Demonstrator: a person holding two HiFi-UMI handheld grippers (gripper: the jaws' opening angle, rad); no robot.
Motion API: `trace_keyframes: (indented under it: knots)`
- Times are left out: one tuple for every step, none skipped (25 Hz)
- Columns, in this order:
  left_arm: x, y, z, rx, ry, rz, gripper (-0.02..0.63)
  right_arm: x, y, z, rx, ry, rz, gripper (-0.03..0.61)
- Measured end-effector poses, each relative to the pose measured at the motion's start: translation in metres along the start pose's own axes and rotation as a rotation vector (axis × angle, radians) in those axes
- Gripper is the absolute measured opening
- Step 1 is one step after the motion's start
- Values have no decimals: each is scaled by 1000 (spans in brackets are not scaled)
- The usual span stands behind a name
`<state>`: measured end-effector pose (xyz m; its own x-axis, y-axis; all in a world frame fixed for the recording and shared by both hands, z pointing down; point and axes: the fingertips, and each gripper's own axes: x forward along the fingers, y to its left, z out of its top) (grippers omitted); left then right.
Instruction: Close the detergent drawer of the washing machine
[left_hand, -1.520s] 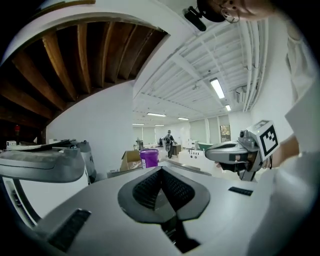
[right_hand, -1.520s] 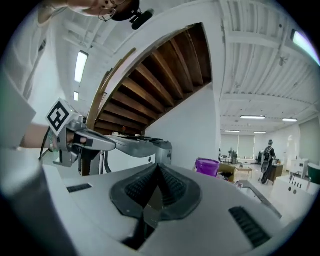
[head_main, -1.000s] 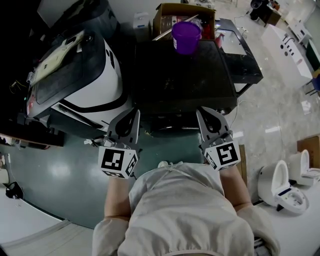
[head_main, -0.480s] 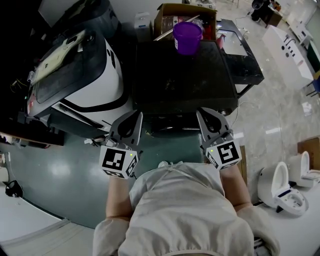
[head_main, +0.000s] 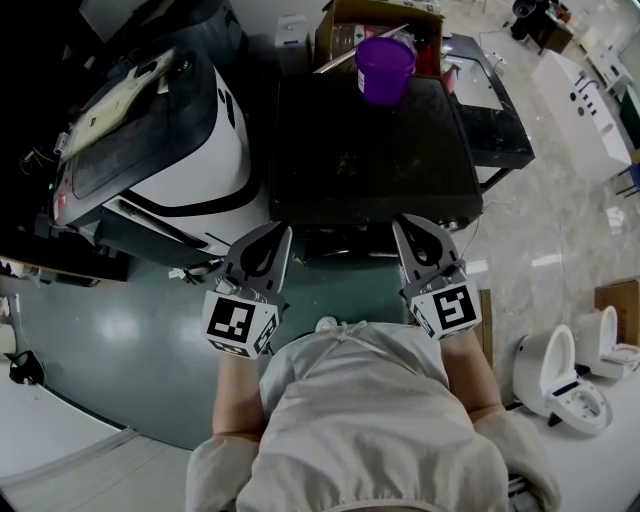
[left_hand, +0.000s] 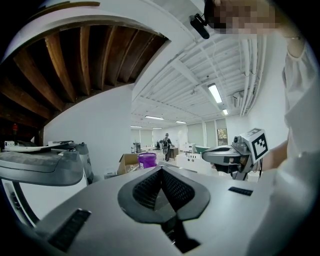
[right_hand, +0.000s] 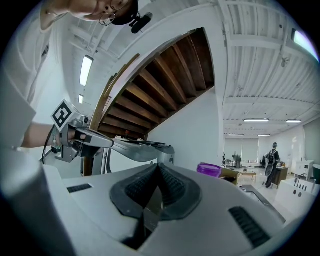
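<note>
We hold the left gripper (head_main: 275, 235) and right gripper (head_main: 405, 222) clenched on nothing, apart, at the washing machine's (head_main: 370, 150) near edge. A purple bucket (head_main: 385, 68) stands at its far edge, and green floor (head_main: 120, 350) spreads leftward.

The washer (head_main: 370, 150) fills the middle ahead. Its dark top is bare save a purple cup (head_main: 385, 68) at the far edge, with a box (head_main: 338, 28) just behind. The left gripper (head_main: 270, 238) and right gripper (head_main: 410, 228), each with jaws together on nothing, hang just before the washer's front edge, with an open gap between them. A white machine (head_main: 200, 170) stands close on the left, its lower corner near the left gripper, so room there is tight. Green floor (head_main: 120, 340) lies open at lower left. Tiled floor (head_main: 560, 220) lies open on the right up to white appliances (head_main: 560, 375). The person's torso (head_main: 370, 420) blocks the way back.
</note>
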<state>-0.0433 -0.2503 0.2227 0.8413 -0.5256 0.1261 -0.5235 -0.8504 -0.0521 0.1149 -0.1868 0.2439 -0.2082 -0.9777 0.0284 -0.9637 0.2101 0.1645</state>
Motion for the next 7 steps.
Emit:
trace_keyframes:
  knots:
    - [0, 0, 0, 0, 0, -3, 17, 2, 0, -1, 1, 1, 0, 2]
    - [1, 1, 0, 1, 0, -6, 17, 4, 0, -1, 2, 1, 0, 2]
    - [1, 1, -1, 4, -1, -9, 17, 6, 0, -2, 3, 0, 1, 2]
    - [2, 1, -2, 8, -2, -13, 17, 7, 0, -2, 4, -1, 1, 2]
    - [3, 2, -3, 11, -2, -14, 17, 9, 0, -2, 4, -2, 1, 2]
    - [3, 3, -4, 13, -2, -15, 17, 11, 1, -3, 5, -2, 1, 1]
    - [4, 4, -5, 14, -3, -14, 17, 12, 1, -3, 5, -2, 1, 2]
